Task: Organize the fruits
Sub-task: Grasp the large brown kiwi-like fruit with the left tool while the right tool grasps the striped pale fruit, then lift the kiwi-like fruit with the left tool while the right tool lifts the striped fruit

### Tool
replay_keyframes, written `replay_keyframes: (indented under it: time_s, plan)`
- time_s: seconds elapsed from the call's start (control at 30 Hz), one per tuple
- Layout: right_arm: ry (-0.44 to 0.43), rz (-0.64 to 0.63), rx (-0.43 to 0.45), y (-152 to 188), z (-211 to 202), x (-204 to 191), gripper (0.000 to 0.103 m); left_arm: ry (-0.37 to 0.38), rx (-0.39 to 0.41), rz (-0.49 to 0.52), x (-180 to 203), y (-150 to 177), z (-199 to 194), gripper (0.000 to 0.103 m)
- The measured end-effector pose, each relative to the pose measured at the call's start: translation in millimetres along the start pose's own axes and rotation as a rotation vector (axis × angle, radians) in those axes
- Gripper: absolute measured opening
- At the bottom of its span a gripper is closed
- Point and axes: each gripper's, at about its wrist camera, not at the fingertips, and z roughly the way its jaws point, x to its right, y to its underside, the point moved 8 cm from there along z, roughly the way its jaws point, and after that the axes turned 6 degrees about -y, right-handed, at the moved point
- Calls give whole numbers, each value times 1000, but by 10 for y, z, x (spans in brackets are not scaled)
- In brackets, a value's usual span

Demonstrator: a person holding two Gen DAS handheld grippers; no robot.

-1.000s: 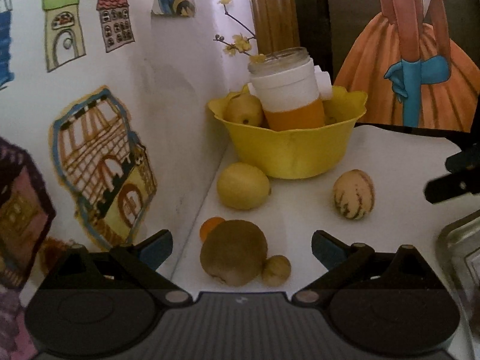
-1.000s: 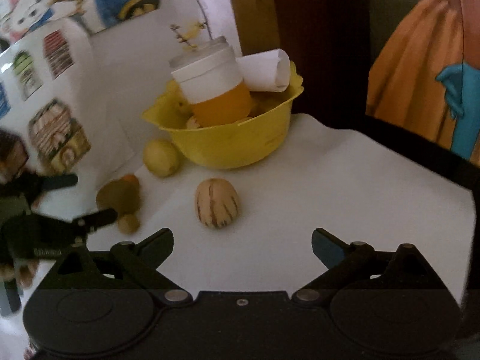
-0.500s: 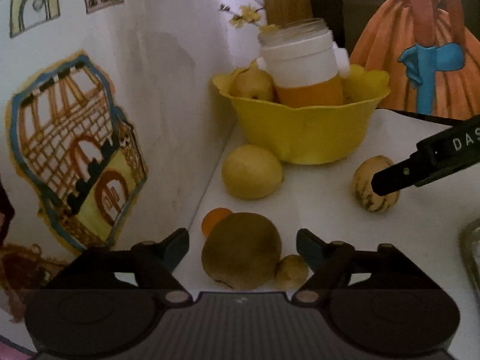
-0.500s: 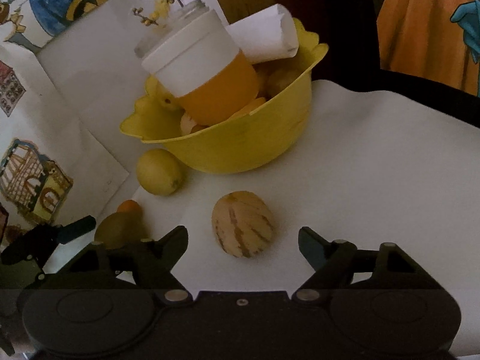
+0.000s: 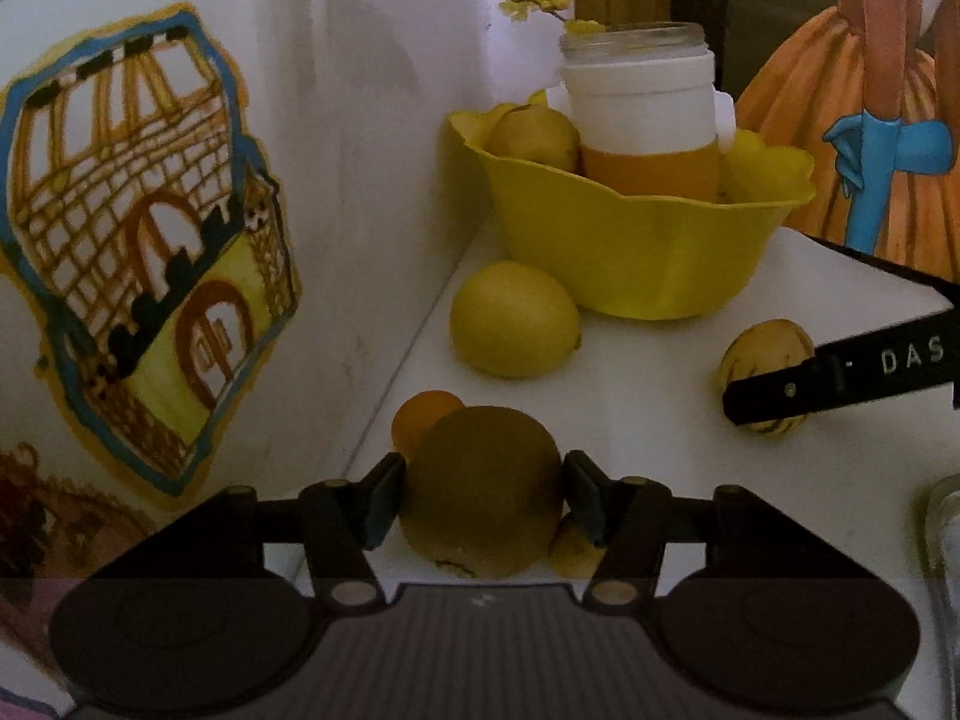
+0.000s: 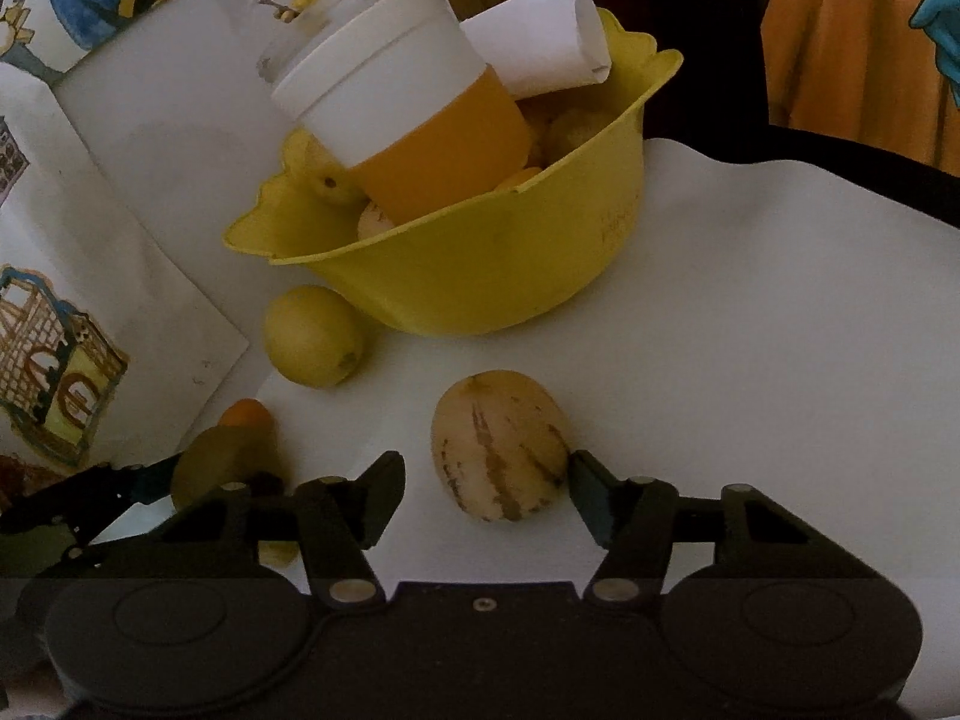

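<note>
A yellow bowl [image 5: 636, 252] [image 6: 480, 276] holds several fruits, an orange-and-white cup [image 5: 645, 114] and a paper roll [image 6: 540, 42]. A lemon [image 5: 513, 318] [image 6: 315, 336] lies beside it. My left gripper [image 5: 483, 498] has its pads touching both sides of a brown kiwi-like fruit [image 5: 483, 489] on the table; a small orange [image 5: 423, 423] lies behind it and a small yellow fruit [image 5: 570, 546] at its right. My right gripper [image 6: 486, 492] is open around a striped pale melon [image 6: 498, 444], right pad touching it, left pad apart.
A white wall with coloured house drawings [image 5: 144, 240] stands close on the left. A glass rim [image 5: 945, 516] shows at the right edge. The white table [image 6: 750, 330] ends at a dark edge behind the bowl, with an orange painted skirt [image 5: 840, 120] beyond.
Both grippers moved forward and narrowed. The left jaws closed onto the brown fruit. The right gripper came up around the striped melon.
</note>
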Motion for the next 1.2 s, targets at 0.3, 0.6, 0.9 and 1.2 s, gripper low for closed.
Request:
replay_keyframes:
  time_s: [0.3,0.6,0.9,1.2]
  plan:
    - [49,-63,11,84,-36,-59,51,18,-42,-47,-24,86,97,60]
    - [40,-55,24,91,-47,-53,50,20,-47,-81,-10,101,112,60]
    - [14,-64,20,116,-54,-78,49,40,-29,-123,-37,161,31,58]
    - [-74,-130,24,251,-119,-203,49,107,8,-181,-133,344,-173,58]
